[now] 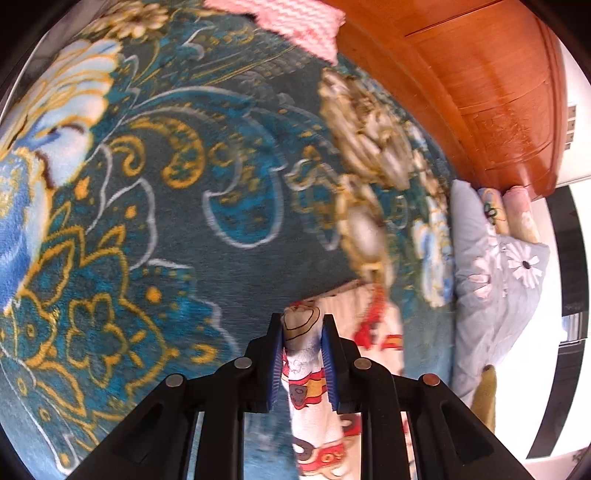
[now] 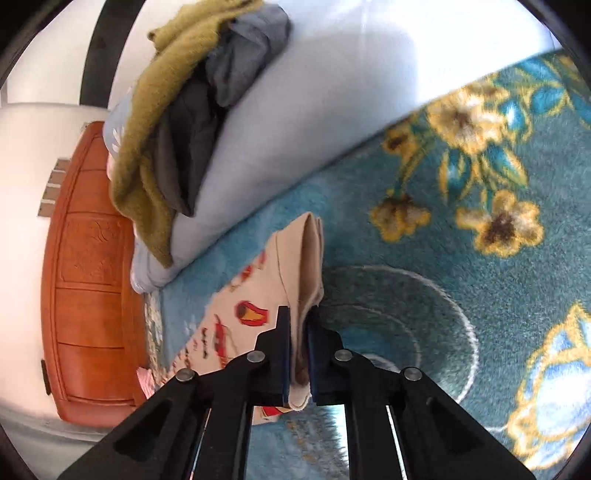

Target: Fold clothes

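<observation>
Mid-fold: left gripper (image 1: 302, 328) and right gripper (image 2: 298, 321) both clamped on printed garment (image 2: 236, 325), over blanket (image 1: 166, 206). Next, probably laying both edges down evenly.

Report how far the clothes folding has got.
Done: nothing clearly folded; a pink knit piece lies apart on the blanket. In hand: the left gripper and right gripper each pinch the cream printed garment, partly doubled over. Left: the olive and grey clothes heaped on the pale bedding.
</observation>
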`<move>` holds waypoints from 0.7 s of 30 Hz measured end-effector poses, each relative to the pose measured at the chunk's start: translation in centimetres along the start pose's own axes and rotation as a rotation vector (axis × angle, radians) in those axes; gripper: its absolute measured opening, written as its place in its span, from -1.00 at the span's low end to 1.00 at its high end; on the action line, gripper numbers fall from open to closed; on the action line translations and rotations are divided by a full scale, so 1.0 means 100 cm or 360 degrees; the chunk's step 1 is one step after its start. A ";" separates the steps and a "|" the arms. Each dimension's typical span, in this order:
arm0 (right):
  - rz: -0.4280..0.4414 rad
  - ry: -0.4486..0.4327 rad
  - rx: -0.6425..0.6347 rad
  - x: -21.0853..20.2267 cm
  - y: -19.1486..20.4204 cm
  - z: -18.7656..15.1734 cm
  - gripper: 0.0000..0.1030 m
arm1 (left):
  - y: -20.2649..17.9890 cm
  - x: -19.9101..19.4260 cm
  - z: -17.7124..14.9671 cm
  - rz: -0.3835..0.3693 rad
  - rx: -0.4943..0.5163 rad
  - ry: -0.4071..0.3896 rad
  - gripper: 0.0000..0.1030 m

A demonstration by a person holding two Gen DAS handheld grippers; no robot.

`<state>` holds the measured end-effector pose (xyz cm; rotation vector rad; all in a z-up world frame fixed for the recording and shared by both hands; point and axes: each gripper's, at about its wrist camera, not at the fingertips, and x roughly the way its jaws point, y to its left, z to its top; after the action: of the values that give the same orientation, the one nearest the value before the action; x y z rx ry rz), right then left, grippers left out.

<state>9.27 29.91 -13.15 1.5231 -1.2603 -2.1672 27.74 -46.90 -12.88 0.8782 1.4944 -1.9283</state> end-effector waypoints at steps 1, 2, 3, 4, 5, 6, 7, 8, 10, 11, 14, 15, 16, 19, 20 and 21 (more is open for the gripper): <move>0.0029 -0.0032 0.0002 -0.009 0.006 0.001 -0.86 | -0.009 -0.004 0.000 -0.0024 0.0034 -0.0005 -0.60; 0.0058 -0.0065 0.0003 -0.018 0.011 0.003 -0.87 | -0.020 -0.009 0.001 -0.0058 0.0087 -0.0002 -0.60; 0.0084 -0.0097 -0.0003 -0.028 0.018 0.004 -0.88 | -0.034 -0.015 0.002 -0.0101 0.0152 0.0004 -0.61; 0.0107 -0.0124 -0.0016 -0.039 0.024 0.006 -0.89 | -0.049 -0.022 0.003 -0.0167 0.0220 0.0012 -0.61; 0.0122 -0.0144 -0.0035 -0.050 0.030 0.007 -0.90 | -0.061 -0.030 0.003 -0.0229 0.0272 0.0019 -0.61; 0.0134 -0.0161 -0.0065 -0.062 0.037 0.006 -0.92 | -0.072 -0.038 0.003 -0.0287 0.0320 0.0026 -0.61; 0.0142 -0.0177 -0.0096 -0.073 0.044 0.005 -0.92 | -0.082 -0.046 0.003 -0.0345 0.0372 0.0031 -0.61; 0.0138 -0.0193 -0.0127 -0.085 0.050 0.002 -0.92 | -0.092 -0.055 0.002 -0.0403 0.0424 0.0035 -0.61; 0.0133 -0.0236 -0.0167 -0.114 0.054 -0.005 -0.92 | -0.098 -0.067 0.001 -0.0440 0.0500 0.0036 -0.61; 0.0127 -0.0260 -0.0184 -0.129 0.055 -0.010 -0.92 | -0.100 -0.072 0.000 -0.0452 0.0535 0.0037 -0.61; 0.0024 -0.0283 -0.0180 -0.154 0.040 -0.030 -0.92 | -0.079 -0.064 -0.001 -0.0324 0.0525 0.0043 -0.61; -0.0028 -0.0269 -0.0168 -0.156 0.031 -0.036 -0.92 | -0.064 -0.056 0.001 -0.0258 0.0465 0.0060 -0.61; -0.0044 -0.0222 -0.0118 -0.151 0.017 -0.041 -0.92 | -0.046 -0.047 0.003 -0.0193 0.0392 0.0075 -0.61; -0.0141 -0.0082 -0.0041 -0.122 -0.014 -0.057 -0.92 | 0.008 -0.027 0.000 -0.0015 0.0142 0.0080 -0.61; -0.0172 -0.0043 -0.0031 -0.111 -0.021 -0.062 -0.92 | 0.022 -0.024 -0.003 0.0009 0.0080 0.0081 -0.61; -0.0203 -0.0005 -0.0021 -0.099 -0.028 -0.068 -0.92 | 0.034 -0.022 -0.006 0.0023 0.0030 0.0083 -0.61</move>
<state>20.24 33.99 -9.21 1.6374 -1.1770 -2.2512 31.83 -47.02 -13.37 0.9519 1.4980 -1.9257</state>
